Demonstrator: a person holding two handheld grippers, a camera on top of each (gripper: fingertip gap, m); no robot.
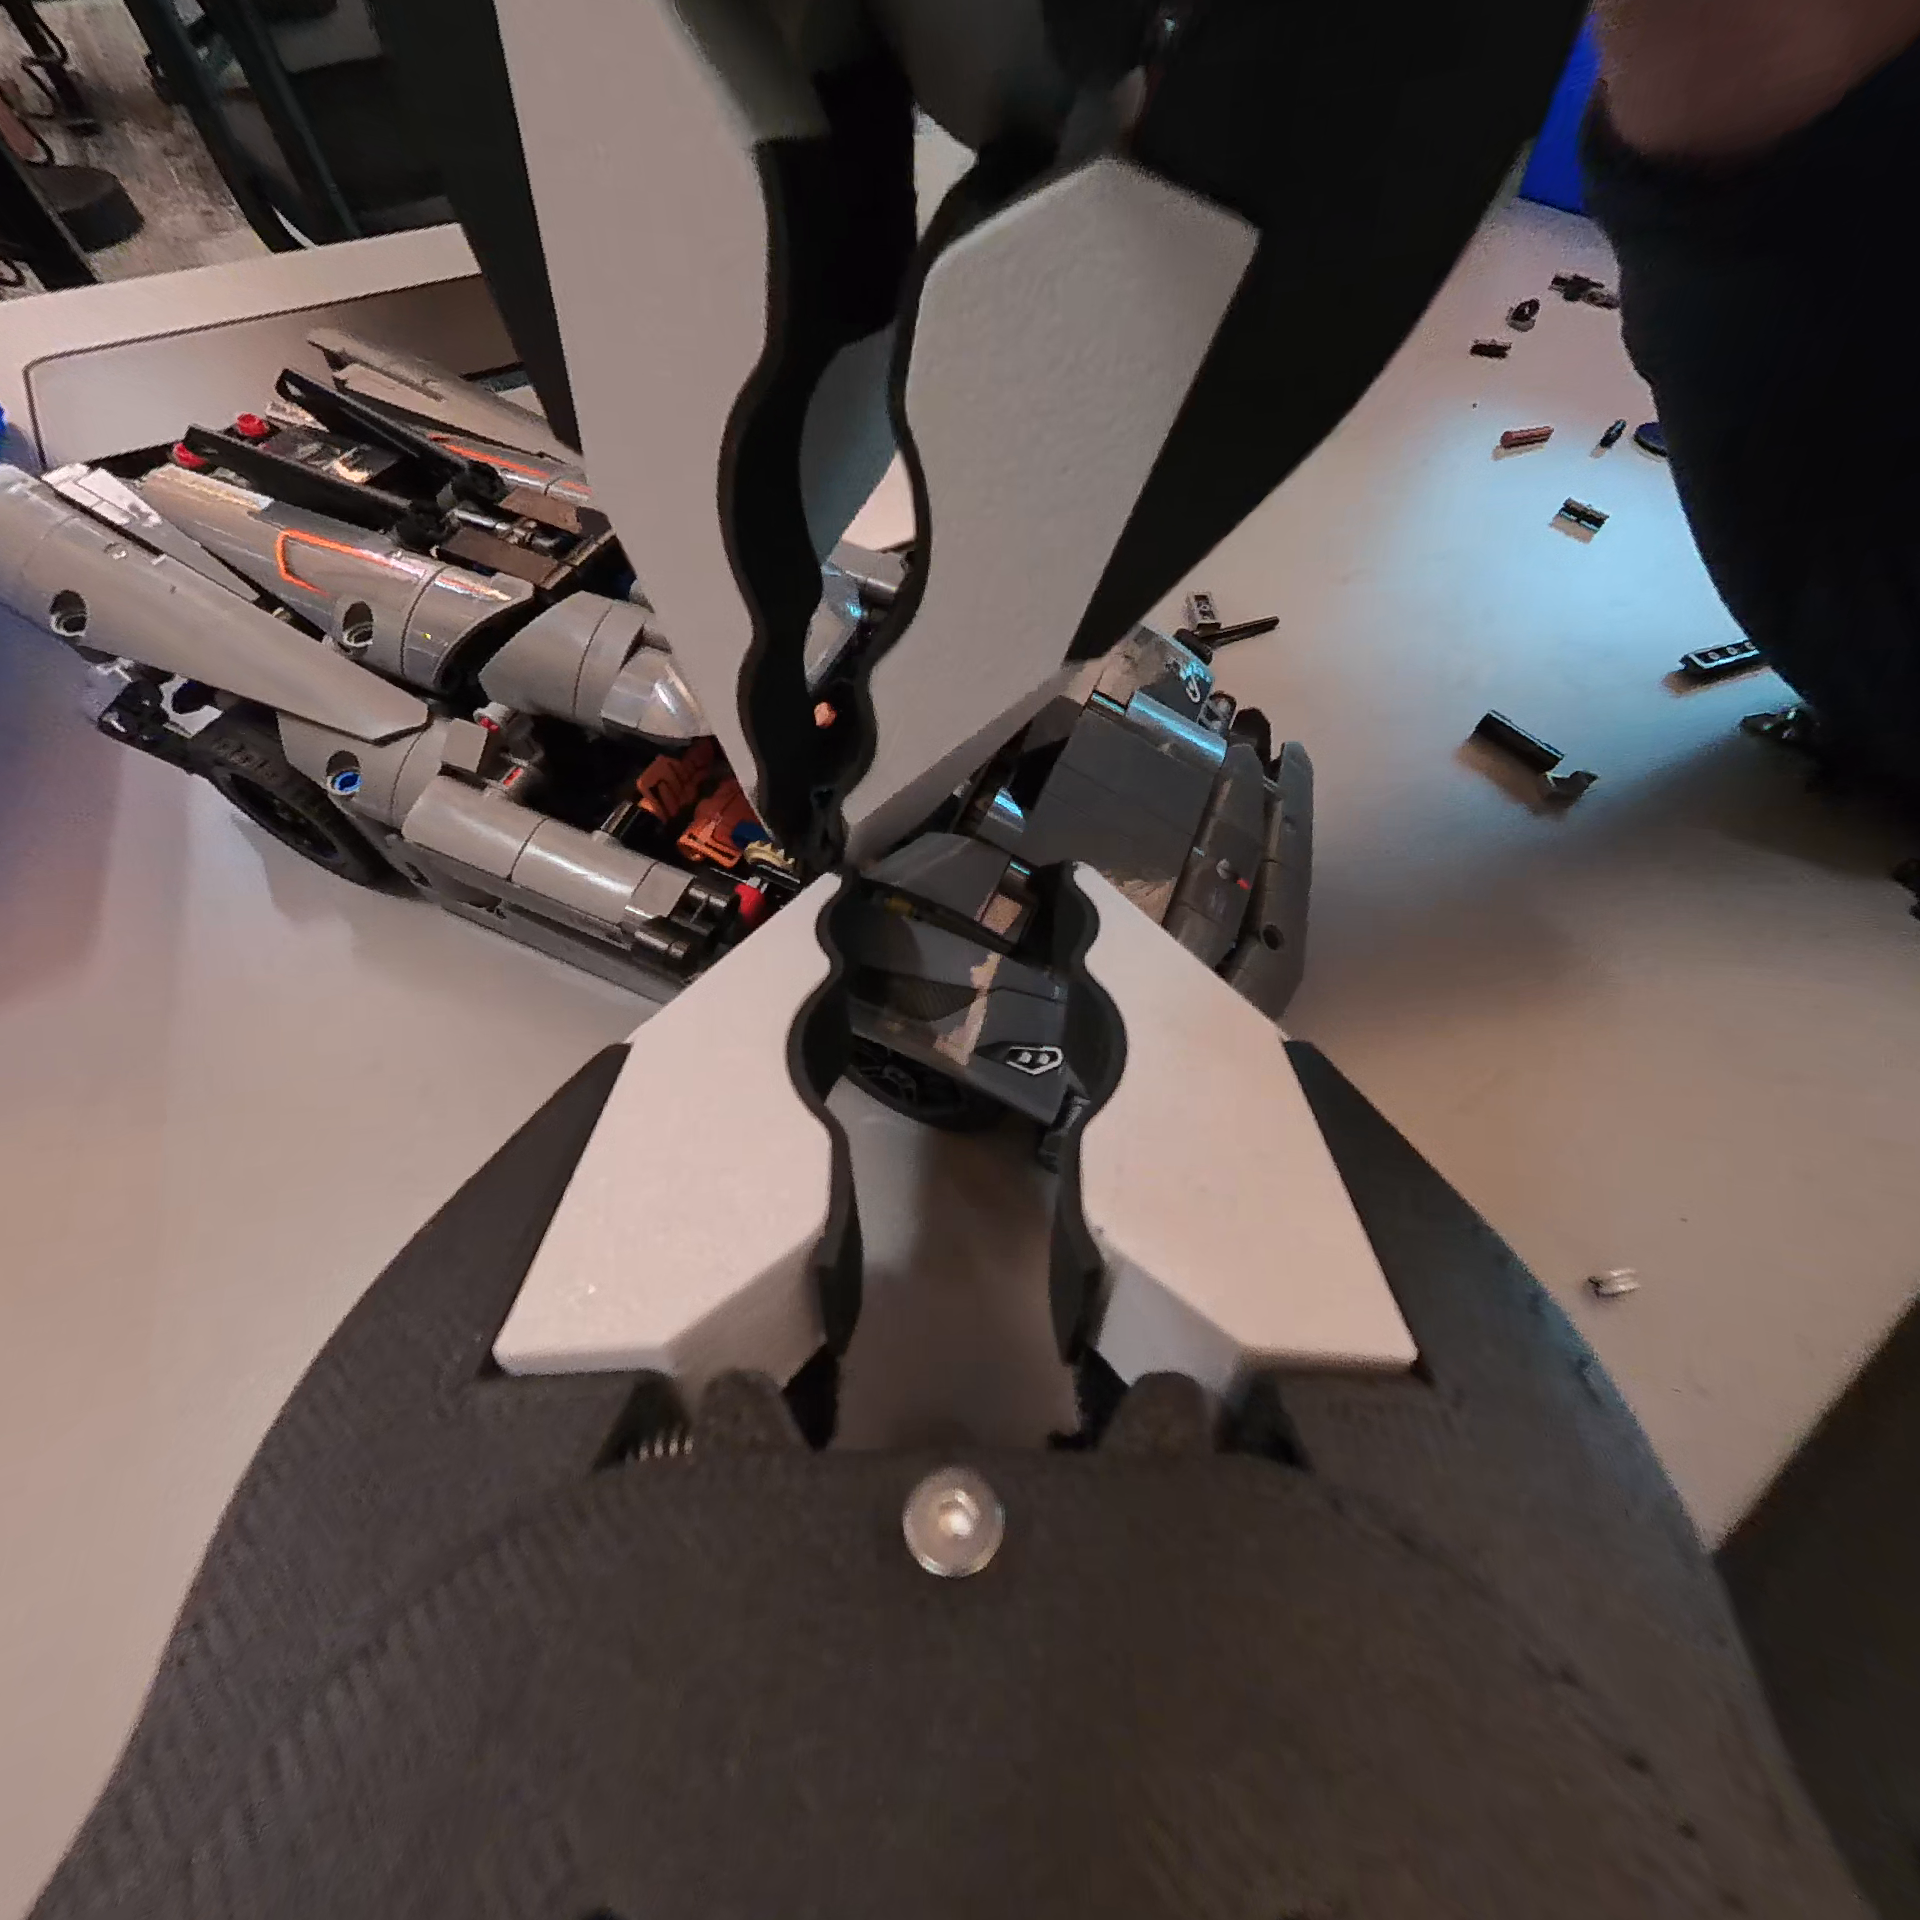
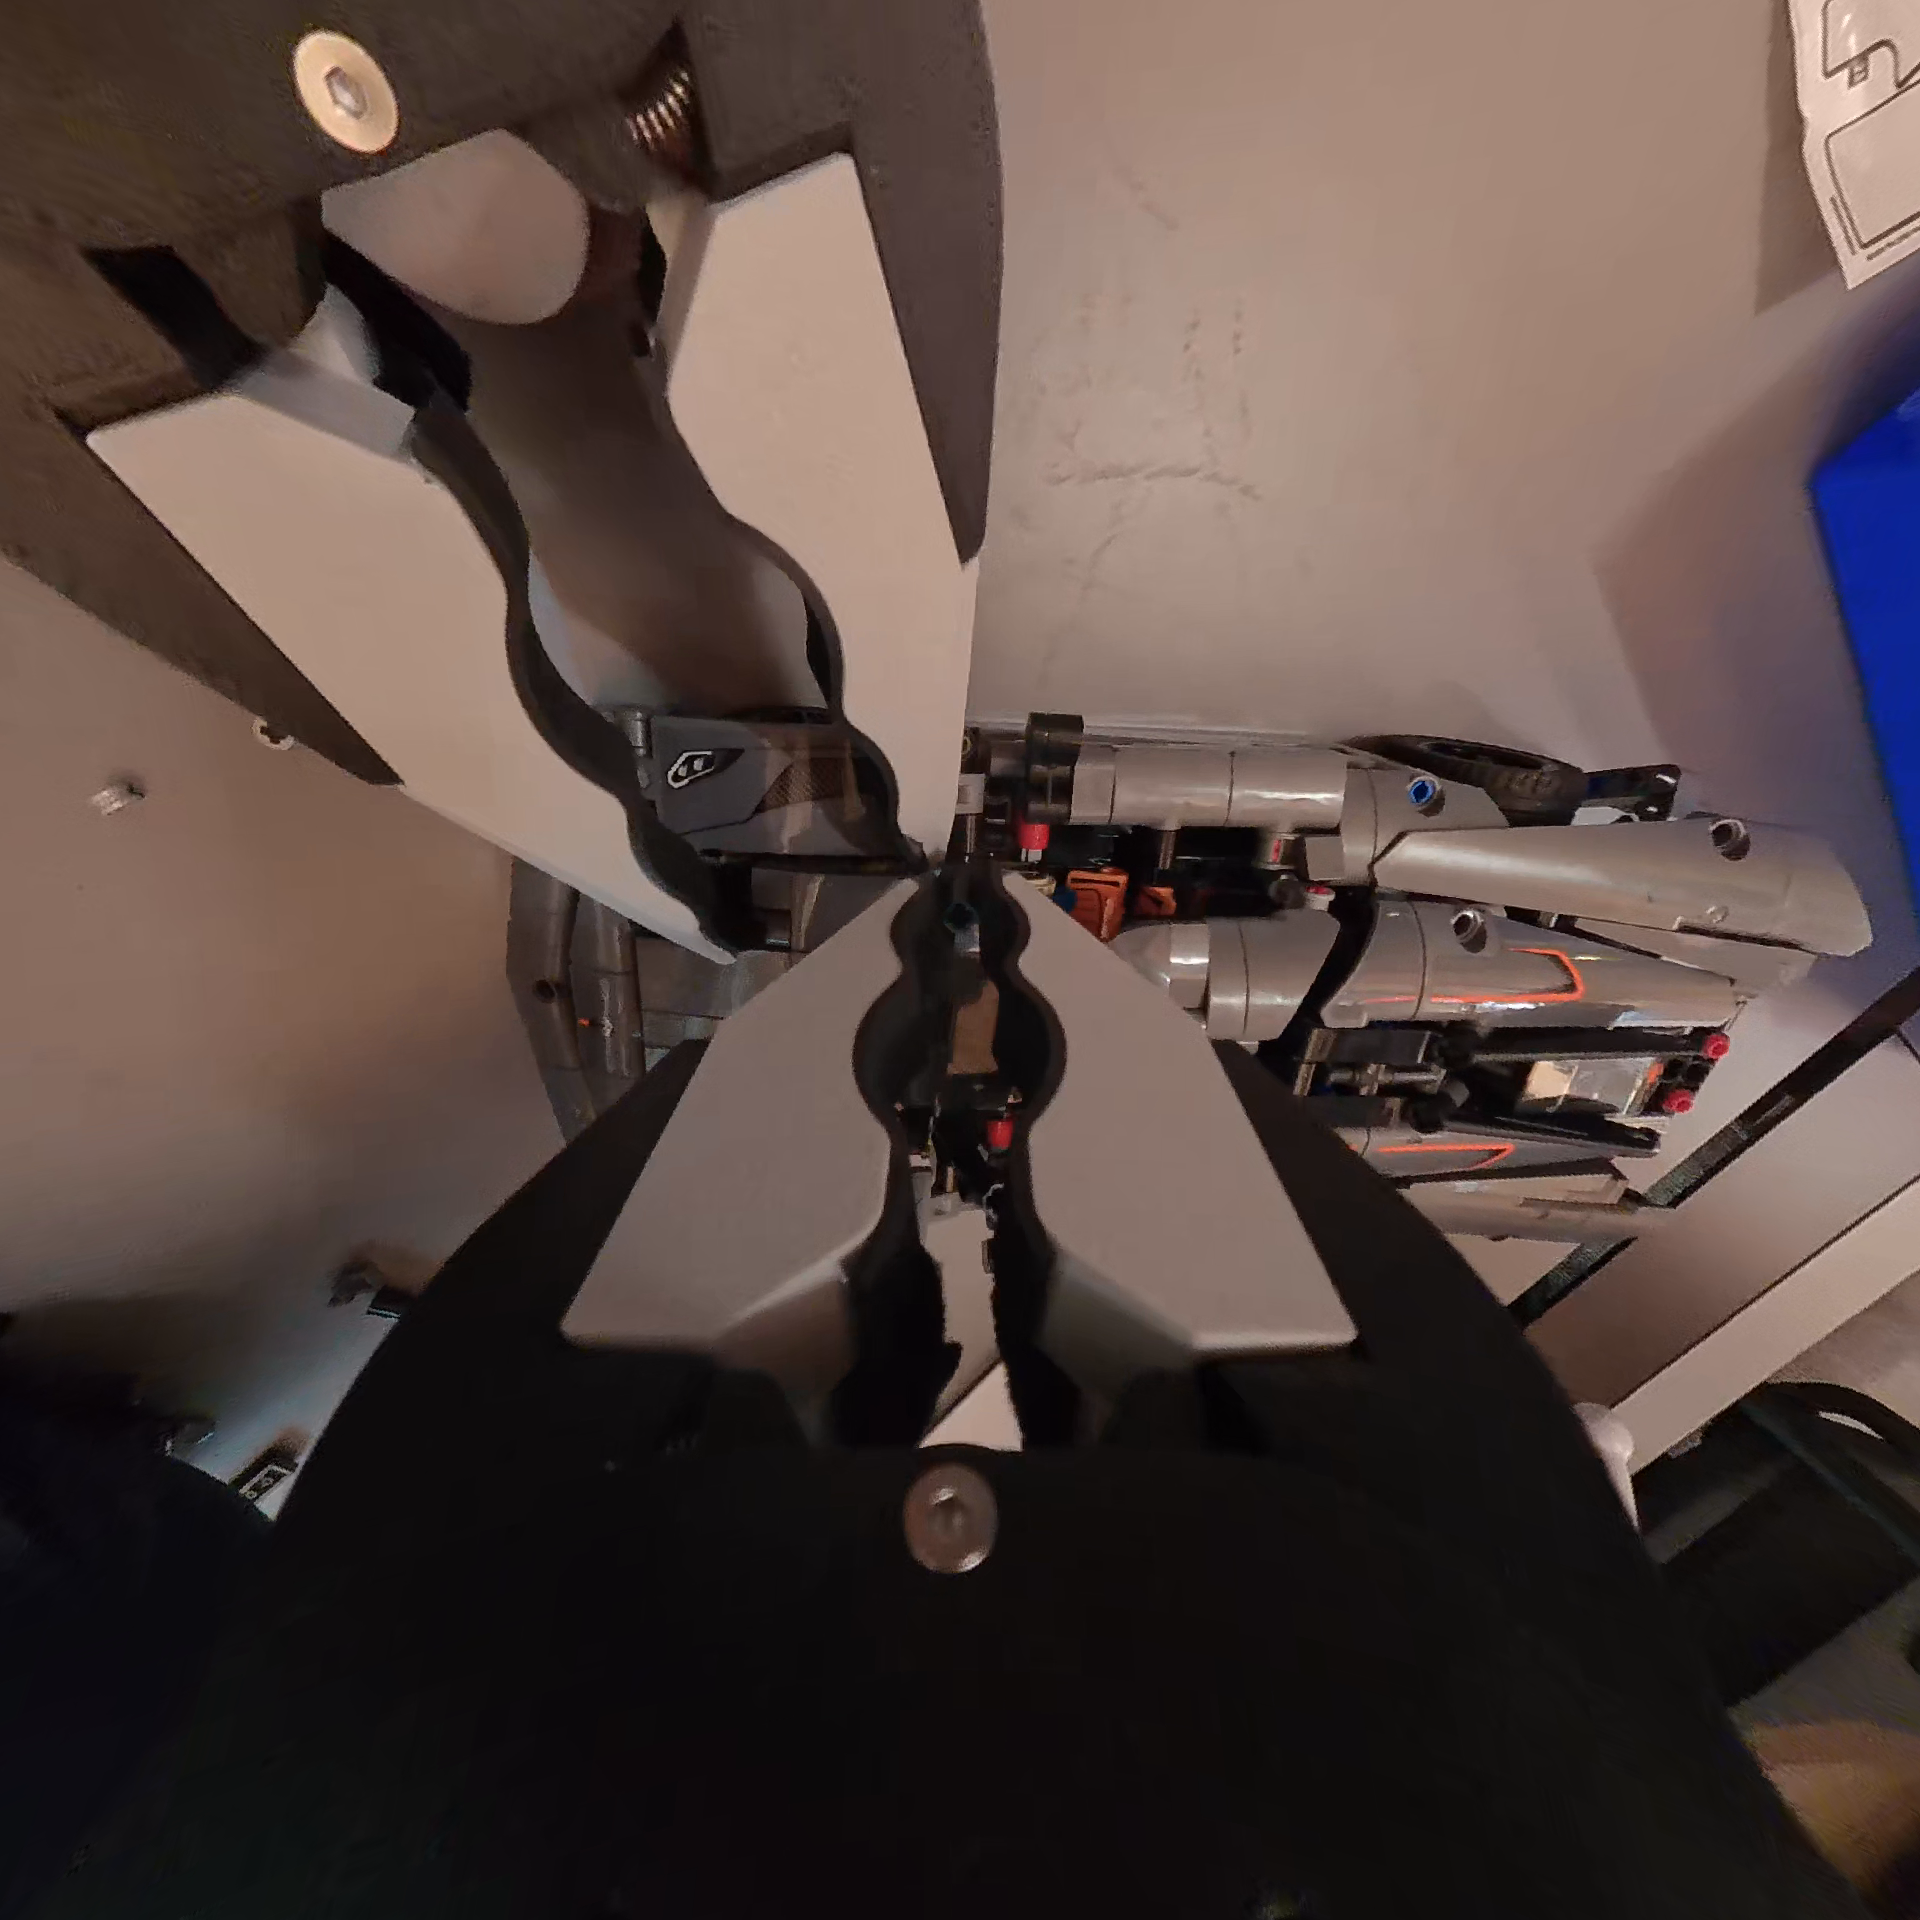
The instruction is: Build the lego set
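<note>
A pale table (image 1: 260, 1195) carries a grey lego car (image 1: 436, 665) lying across its middle, long silver-grey body panels trimmed with orange lines, a black tyre at one end and an orange seat showing in the uncovered cockpit. Small dark loose bricks (image 1: 1527, 753) lie scattered well apart on the right side of the left wrist view; a blue box (image 2: 1870, 665) and a printed sheet (image 2: 1860, 125) sit at the table edge. Both grippers meet tip to tip over the cockpit, hiding much of it. The left gripper (image 1: 831, 878) has its tips pressed together, a dark grey door panel (image 1: 966, 997) showing behind its fingers. The right gripper (image 2: 961, 883) is likewise closed at the tips; whether either pinches a piece I cannot tell
</note>
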